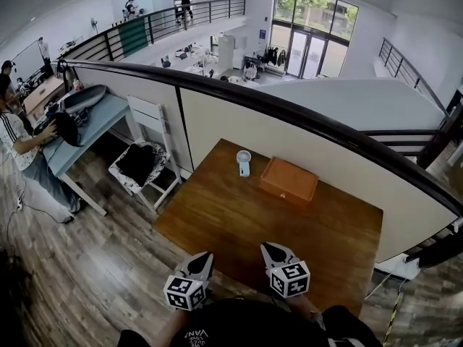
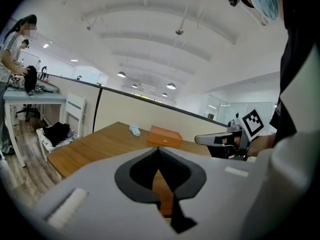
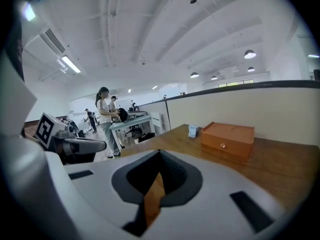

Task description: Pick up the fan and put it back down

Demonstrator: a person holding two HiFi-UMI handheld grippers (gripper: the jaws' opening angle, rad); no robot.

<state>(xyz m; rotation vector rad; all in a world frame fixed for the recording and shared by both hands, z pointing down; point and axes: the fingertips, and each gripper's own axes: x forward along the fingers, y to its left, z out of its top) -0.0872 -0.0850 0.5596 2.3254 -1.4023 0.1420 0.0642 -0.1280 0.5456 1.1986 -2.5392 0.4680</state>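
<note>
A small white fan [image 1: 244, 162] stands upright at the far edge of the wooden table [image 1: 217, 215], just left of an orange box [image 1: 289, 179]. Both grippers hover over the near edge, well short of the fan. My left gripper [image 1: 205, 256] is shut and empty, and so is my right gripper [image 1: 269, 249] beside it. The left gripper view shows the fan [image 2: 135, 130] far ahead, past its own shut tips [image 2: 159, 150], with the right gripper [image 2: 220, 140] at the side. The right gripper view shows the fan [image 3: 193, 130] beyond its shut tips [image 3: 160, 155].
The orange box [image 3: 227, 139] sits close to the fan's right. A low partition wall with a dark rail [image 1: 304, 118] runs behind the table. A white chair with dark clothing [image 1: 141, 166] stands off the table's left, beyond it a blue-grey desk [image 1: 79, 132] with a person.
</note>
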